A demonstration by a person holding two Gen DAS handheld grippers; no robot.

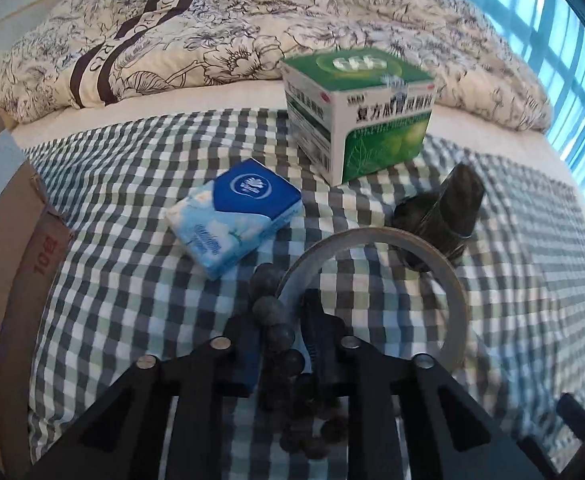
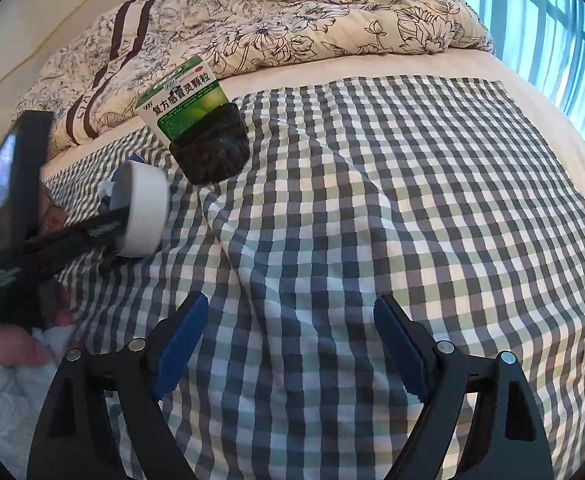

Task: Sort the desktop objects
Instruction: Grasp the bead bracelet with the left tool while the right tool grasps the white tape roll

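Our left hand-held gripper (image 1: 292, 320) is closed on the wall of a tape roll (image 1: 376, 300), one finger inside the ring, one outside, a string of dark beads (image 1: 276, 336) alongside. The roll sits just above the checked cloth (image 2: 372, 200) on the bed, near the tissue pack (image 1: 236, 216) and the green medicine box (image 1: 360, 120). We judge it light, stiff and slick; the wall pinch suits. Right hand-held gripper (image 2: 290, 344) gapes wide, empty.
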